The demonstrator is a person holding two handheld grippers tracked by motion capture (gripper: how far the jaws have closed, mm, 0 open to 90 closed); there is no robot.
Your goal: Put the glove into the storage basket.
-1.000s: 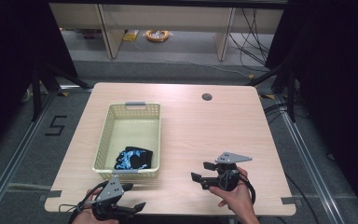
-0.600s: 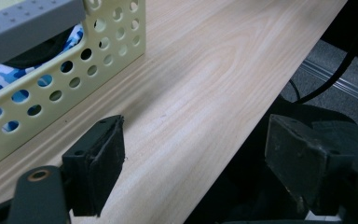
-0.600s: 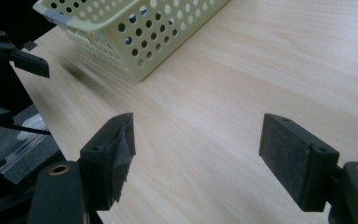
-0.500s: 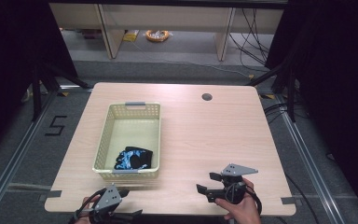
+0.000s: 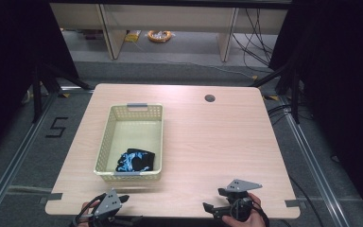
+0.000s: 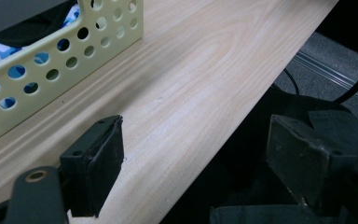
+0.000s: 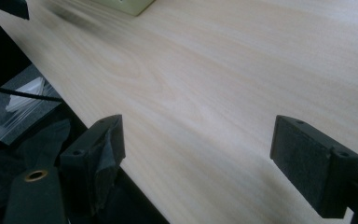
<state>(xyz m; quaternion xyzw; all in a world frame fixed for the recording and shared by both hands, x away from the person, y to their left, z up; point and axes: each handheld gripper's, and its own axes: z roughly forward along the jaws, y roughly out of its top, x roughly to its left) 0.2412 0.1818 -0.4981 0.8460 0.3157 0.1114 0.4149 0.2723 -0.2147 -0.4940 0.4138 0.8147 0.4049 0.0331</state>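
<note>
Perforated plastic basket [image 5: 134, 113], matt wood-grain table [image 5: 208, 137], cloth glove [image 5: 134, 161]

Left gripper [image 5: 123, 208] low, jaws apart and empty, right gripper [image 5: 215, 201] jaws just opening wide, empty

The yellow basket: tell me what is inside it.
Inside the perforated yellow basket, a crumpled black cloth with a blue-and-white pattern lies at the near end; the far end shows bare floor. Whatever lies under the cloth is covered.
</note>
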